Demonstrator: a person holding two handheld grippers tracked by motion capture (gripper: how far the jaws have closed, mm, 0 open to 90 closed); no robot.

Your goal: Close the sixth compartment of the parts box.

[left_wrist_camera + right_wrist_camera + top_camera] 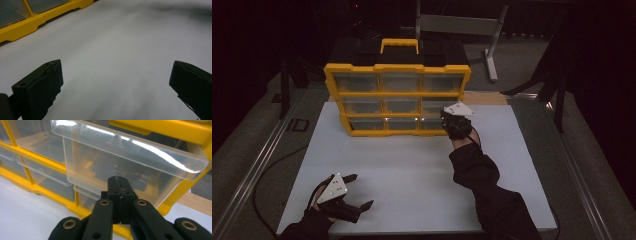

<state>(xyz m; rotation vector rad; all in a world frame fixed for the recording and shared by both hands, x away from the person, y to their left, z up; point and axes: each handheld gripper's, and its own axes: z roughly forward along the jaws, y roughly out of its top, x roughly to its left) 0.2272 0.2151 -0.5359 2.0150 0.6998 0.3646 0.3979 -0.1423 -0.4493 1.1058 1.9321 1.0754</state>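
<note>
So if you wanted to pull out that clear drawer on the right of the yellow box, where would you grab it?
Grip the drawer's overhanging top lip, coming straight at the front of the organizer. The lip juts forward like a thin ledge, so two jaws could pinch it from above and below. The right gripper is shut just in front of it.

No text, label, brand, number or sign can be read on anything here; the pictures are dim.

My yellow-framed organizer with a black top and yellow handle standing upright at the far edge of my white table, nine clear drawers facing me, the middle-right drawer sticking out slightly.
</note>
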